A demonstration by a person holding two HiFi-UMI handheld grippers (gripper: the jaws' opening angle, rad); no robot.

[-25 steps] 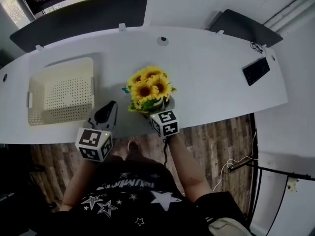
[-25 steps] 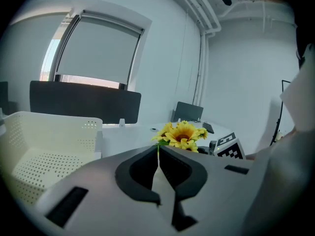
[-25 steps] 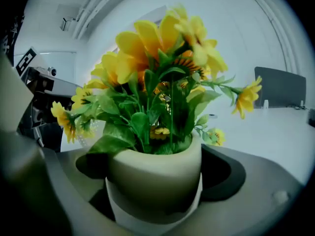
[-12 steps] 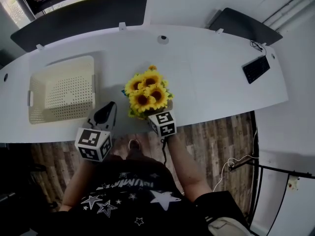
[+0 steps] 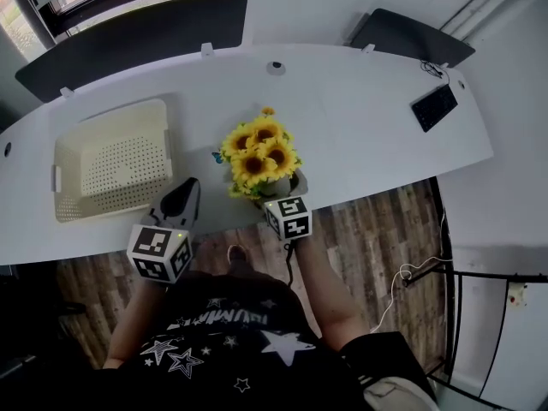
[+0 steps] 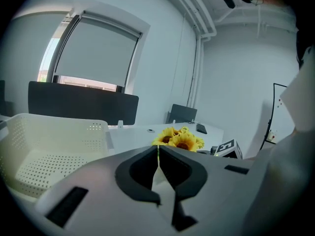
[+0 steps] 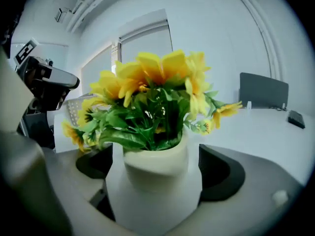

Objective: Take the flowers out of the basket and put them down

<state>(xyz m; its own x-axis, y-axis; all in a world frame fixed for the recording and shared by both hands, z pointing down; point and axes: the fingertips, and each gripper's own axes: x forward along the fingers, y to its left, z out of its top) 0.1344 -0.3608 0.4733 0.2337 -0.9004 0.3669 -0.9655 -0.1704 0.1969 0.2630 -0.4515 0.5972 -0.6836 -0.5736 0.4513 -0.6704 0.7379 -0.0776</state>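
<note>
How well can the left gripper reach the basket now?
Probably yes. The left gripper, jaws together and empty, sits just beside the basket with nothing between them; the flowers are off to its other side, in the right gripper.

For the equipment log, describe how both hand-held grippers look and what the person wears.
The left hand-held gripper and the right hand-held gripper are both light grey moulded shells with black inner linings on the jaws. Each carries a white cube printed with black square markers. The person wears a black short-sleeved T-shirt with white stars.
</note>
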